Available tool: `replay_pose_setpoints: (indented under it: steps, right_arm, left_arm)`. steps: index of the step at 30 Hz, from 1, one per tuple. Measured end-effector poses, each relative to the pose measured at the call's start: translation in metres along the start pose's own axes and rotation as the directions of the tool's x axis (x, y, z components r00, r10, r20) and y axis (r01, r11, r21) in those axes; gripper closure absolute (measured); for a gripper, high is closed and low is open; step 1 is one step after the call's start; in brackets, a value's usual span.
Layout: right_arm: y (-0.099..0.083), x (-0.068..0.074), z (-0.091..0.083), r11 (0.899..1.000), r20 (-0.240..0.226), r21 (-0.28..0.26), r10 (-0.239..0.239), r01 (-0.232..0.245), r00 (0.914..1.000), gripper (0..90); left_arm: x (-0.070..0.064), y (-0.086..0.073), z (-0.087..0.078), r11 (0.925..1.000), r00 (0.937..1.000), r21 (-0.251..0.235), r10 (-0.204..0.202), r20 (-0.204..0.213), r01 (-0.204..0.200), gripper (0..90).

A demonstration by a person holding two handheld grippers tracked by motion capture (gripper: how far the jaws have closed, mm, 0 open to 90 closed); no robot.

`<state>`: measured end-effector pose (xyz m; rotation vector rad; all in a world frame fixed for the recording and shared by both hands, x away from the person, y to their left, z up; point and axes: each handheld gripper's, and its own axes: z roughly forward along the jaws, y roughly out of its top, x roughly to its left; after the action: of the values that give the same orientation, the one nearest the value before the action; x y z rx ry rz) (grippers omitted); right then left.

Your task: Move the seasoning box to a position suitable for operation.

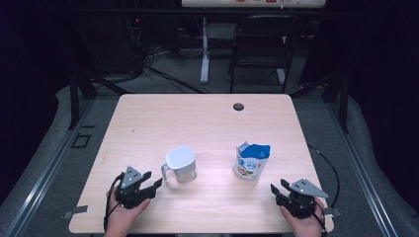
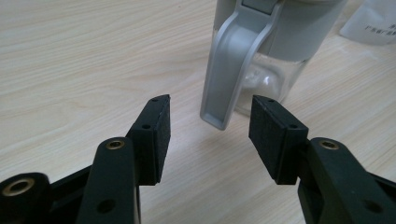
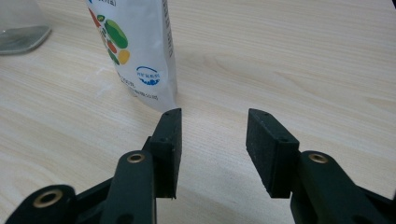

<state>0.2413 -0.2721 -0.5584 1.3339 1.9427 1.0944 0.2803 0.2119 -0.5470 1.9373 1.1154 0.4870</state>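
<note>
A clear pitcher [image 1: 180, 165] with a white lid and a grey handle [image 2: 229, 70] stands upright near the table's middle. Just left of it, my left gripper [image 1: 152, 180] is open, its jaws pointing at the handle with a small gap before it; nothing lies between them [image 2: 209, 126]. A blue-and-white printed pouch [image 1: 251, 161] stands upright right of the pitcher. My right gripper [image 1: 276, 188] is open near the front right edge, a little short of the pouch [image 3: 135, 51], which lies left of its jaw line [image 3: 212, 135].
The light wooden table [image 1: 197, 118] has a dark round cable hole [image 1: 238, 106] at the back. A black chair [image 1: 262, 44] and a white table leg [image 1: 204, 49] stand beyond it. Cables lie on the floor behind.
</note>
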Motion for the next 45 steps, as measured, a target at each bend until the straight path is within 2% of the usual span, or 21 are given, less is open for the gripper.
replay_pose_setpoints:
  steps: [4,5,9,10,11,18,20,23,26,29,32,45]
  right_arm:
    - [0.000,0.000,0.000,1.000,0.002,0.002,0.002,-0.002,1.0000,56.3]
    - [0.000,-0.001,0.000,1.000,0.002,0.004,0.001,-0.001,1.0000,56.2]
    - [0.000,0.000,0.000,1.000,0.000,0.004,0.002,-0.002,1.0000,56.2]
    - [0.000,-0.001,0.001,1.000,0.001,0.003,0.000,0.000,1.0000,56.2]
    - [0.000,-0.001,0.001,1.000,0.001,0.002,0.002,-0.002,1.0000,56.2]
    - [0.000,-0.001,0.000,1.000,0.000,0.000,0.008,-0.008,1.0000,56.1]
    - [0.000,-0.001,0.000,1.000,-0.004,-0.003,0.010,-0.010,0.9999,56.0]
    - [0.000,-0.001,0.000,1.000,-0.003,0.001,0.010,-0.010,0.9999,56.1]
    - [0.001,0.000,0.000,1.000,-0.007,0.007,0.002,-0.002,1.0000,56.1]
    - [0.001,0.000,0.001,1.000,-0.007,0.004,0.004,-0.004,1.0000,56.0]
    - [0.001,0.000,0.001,1.000,-0.008,0.005,0.004,-0.004,1.0000,56.1]
    - [0.001,0.000,0.001,1.000,-0.013,0.008,0.001,-0.001,0.9999,56.0]
  left_arm:
    - [0.001,0.003,0.004,0.9999,1.0000,0.009,-0.007,-0.004,0.007,50.0]
    - [0.000,0.004,0.006,0.9999,0.9999,-0.002,-0.016,0.001,0.016,50.5]
    - [-0.003,0.007,0.012,0.9999,1.0000,0.008,-0.008,0.006,0.008,51.5]
    - [-0.005,0.007,0.015,0.9999,0.9999,-0.003,-0.015,0.006,0.015,51.5]
    - [-0.005,0.008,0.016,0.9999,0.9999,0.009,-0.011,0.006,0.011,52.0]
    - [-0.010,0.010,0.028,0.9998,0.9995,0.017,-0.008,-0.029,0.009,55.6]
    - [-0.011,0.012,0.031,0.9998,0.9993,0.016,-0.015,-0.035,0.016,61.0]
    - [-0.011,0.013,0.033,0.9997,0.9994,0.019,-0.016,-0.031,0.017,64.4]
    - [-0.012,0.013,0.035,0.9998,0.9990,0.016,-0.011,-0.044,0.012,66.5]
    - [-0.012,0.013,0.035,0.9999,0.9987,0.009,-0.013,-0.049,0.013,66.5]
    - [-0.012,0.013,0.033,1.0000,0.9980,0.009,0.004,-0.062,-0.003,66.5]
    - [-0.005,0.014,0.035,0.9998,0.9959,-0.003,-0.022,-0.087,0.022,69.7]
